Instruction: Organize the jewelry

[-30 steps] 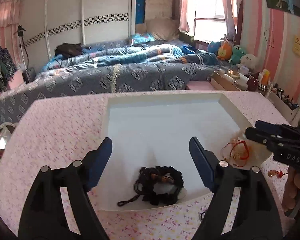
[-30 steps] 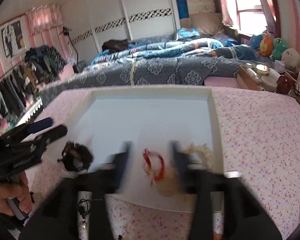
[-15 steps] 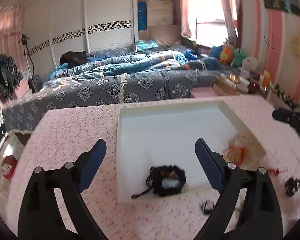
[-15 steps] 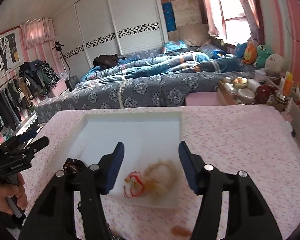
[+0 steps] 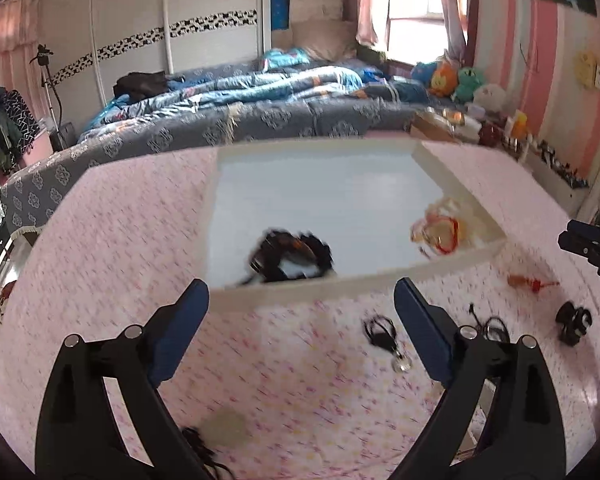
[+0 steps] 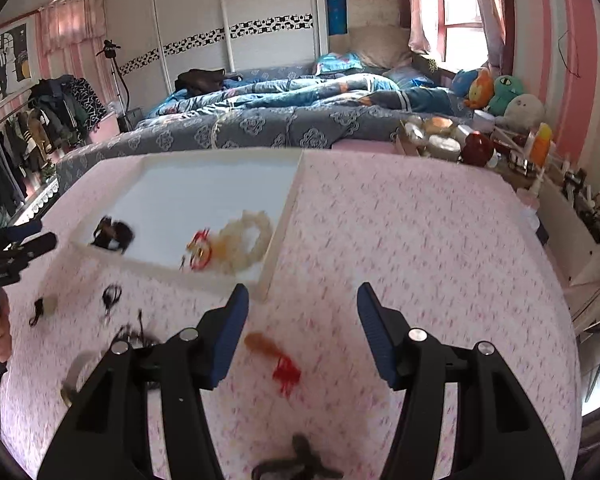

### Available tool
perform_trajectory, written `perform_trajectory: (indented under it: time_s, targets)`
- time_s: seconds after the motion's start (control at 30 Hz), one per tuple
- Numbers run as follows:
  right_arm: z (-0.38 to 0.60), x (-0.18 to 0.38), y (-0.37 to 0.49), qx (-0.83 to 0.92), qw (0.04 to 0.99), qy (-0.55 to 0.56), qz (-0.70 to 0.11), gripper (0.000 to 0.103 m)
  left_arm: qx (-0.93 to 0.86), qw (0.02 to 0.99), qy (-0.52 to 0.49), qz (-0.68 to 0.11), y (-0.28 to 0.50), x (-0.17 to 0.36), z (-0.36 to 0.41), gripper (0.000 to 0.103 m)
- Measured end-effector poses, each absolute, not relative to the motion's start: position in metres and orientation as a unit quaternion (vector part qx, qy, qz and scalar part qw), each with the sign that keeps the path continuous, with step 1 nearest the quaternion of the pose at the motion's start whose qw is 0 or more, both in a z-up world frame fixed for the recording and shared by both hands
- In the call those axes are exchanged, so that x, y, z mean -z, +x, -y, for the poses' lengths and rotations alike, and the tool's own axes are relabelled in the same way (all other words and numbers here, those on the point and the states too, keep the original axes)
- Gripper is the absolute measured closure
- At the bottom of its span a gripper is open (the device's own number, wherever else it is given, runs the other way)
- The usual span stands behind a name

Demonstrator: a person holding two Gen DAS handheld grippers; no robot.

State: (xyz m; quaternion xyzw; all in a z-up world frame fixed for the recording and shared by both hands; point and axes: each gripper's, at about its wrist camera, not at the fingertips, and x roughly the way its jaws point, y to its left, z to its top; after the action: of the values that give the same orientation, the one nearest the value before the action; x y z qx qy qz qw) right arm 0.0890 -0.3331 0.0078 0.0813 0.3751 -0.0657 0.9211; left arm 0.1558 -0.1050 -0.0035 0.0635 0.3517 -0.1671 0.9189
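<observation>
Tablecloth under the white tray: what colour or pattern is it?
The tablecloth is pale pink with a small pink floral speckle; right wrist view shows it best.

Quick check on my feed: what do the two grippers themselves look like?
Both match: the left gripper and right gripper have matte black angular frames with silver round bolts, and each finger carries a blue ribbed pad. No cables or sleeves show. White lettering on the left gripper's body is too blurred to read.
</observation>
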Motion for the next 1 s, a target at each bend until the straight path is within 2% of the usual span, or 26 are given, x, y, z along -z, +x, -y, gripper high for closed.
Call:
perform_trajectory:
  time_s: [0.27, 0.37, 0.43, 0.53, 0.6, 0.73, 0.87, 0.9, 0.93, 1.0]
  targets:
    - [0.326, 0.025, 0.076, 0.062, 0.905, 0.087, -0.412, 0.048, 0.169, 0.901, 0.071, -0.392, 0.148, 0.039, 0.131, 0.011]
    - [0.326, 0.032, 0.078, 0.055, 0.899, 0.09, -0.424, 0.056, 0.17, 0.898, 0.073, -0.399, 0.147, 0.047, 0.136, 0.012]
    - [0.327, 0.039, 0.08, 0.047, 0.895, 0.091, -0.434, 0.059, 0.174, 0.892, 0.074, -0.411, 0.149, 0.054, 0.141, 0.016]
    - [0.326, 0.045, 0.083, 0.039, 0.891, 0.095, -0.442, 0.066, 0.178, 0.887, 0.079, -0.42, 0.152, 0.06, 0.147, 0.026]
    - [0.325, 0.049, 0.085, 0.034, 0.888, 0.094, -0.449, 0.073, 0.182, 0.882, 0.079, -0.427, 0.154, 0.064, 0.149, 0.037]
    - [0.319, 0.057, 0.087, 0.029, 0.882, 0.086, -0.462, 0.086, 0.186, 0.88, 0.085, -0.429, 0.156, 0.066, 0.155, 0.045]
    - [0.319, 0.057, 0.086, 0.036, 0.884, 0.082, -0.459, 0.091, 0.193, 0.881, 0.097, -0.421, 0.152, 0.066, 0.16, 0.066]
    - [0.32, 0.056, 0.086, 0.036, 0.884, 0.083, -0.458, 0.092, 0.196, 0.881, 0.099, -0.419, 0.151, 0.065, 0.162, 0.076]
    - [0.32, 0.056, 0.086, 0.036, 0.885, 0.082, -0.457, 0.093, 0.2, 0.881, 0.1, -0.417, 0.15, 0.065, 0.163, 0.082]
    - [0.32, 0.054, 0.086, 0.038, 0.887, 0.083, -0.452, 0.093, 0.205, 0.88, 0.097, -0.416, 0.15, 0.065, 0.163, 0.09]
